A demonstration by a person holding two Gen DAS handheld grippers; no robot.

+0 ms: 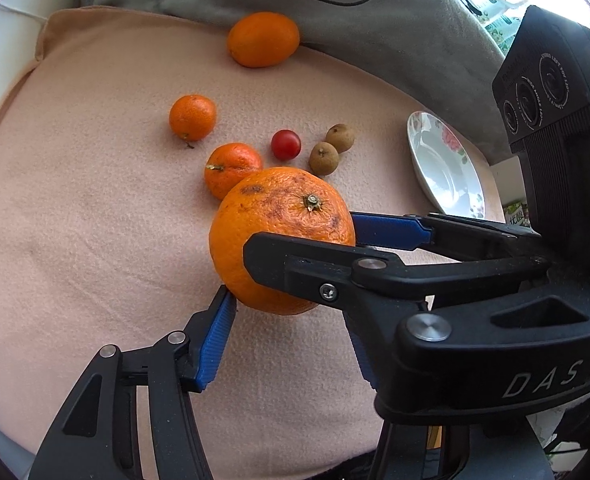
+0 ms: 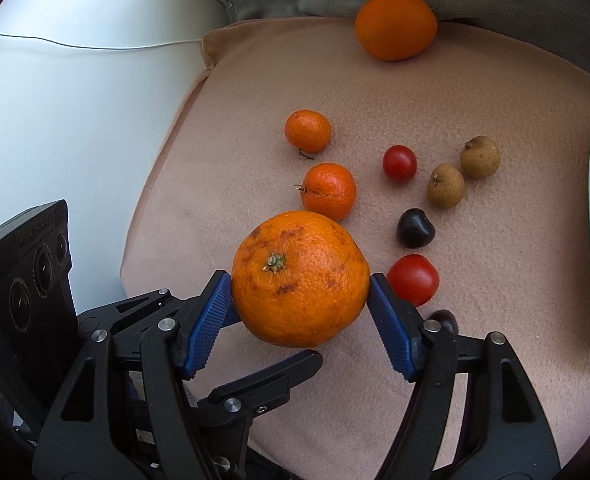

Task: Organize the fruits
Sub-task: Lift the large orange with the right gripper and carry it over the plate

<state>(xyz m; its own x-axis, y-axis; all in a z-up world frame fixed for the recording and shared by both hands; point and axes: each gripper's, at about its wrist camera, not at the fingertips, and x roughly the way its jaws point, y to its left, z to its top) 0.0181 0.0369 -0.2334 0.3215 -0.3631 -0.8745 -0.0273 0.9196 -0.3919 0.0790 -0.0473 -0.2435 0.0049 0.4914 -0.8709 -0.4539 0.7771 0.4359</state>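
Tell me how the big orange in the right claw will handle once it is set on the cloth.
The large orange is round, so it will probably roll on the soft pink cloth if released carelessly. Its pebbled peel against the ribbed blue fingers of the right claw should resist slipping. It looks firm, not fragile.

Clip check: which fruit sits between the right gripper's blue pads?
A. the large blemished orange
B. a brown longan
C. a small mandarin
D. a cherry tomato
A: in the right wrist view the right gripper has its blue pads pressed against opposite sides of the large orange, while the other fruits lie loose on the pink cloth.
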